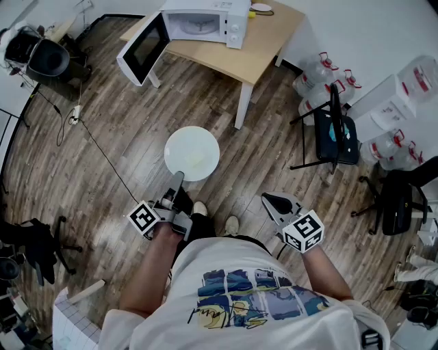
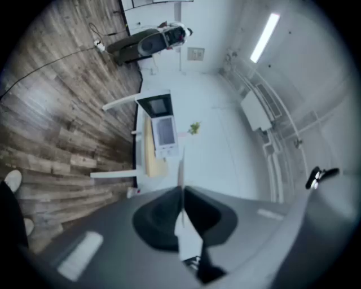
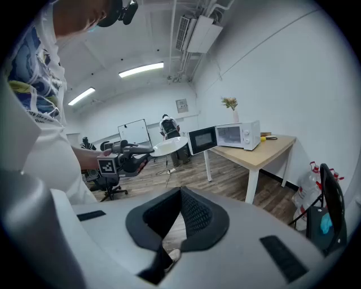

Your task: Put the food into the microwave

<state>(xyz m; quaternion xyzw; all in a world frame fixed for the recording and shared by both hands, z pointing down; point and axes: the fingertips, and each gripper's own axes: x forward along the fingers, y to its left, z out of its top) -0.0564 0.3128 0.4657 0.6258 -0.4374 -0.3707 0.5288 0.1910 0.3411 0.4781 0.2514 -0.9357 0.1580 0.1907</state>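
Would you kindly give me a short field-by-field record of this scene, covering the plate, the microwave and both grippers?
plate: white, held level above the wood floor
left gripper: fingers shut on the plate's near rim
right gripper: fingers together, nothing between them
microwave: white, on the wooden table, door swung open
food: a pale patch on the plate, too faint to identify
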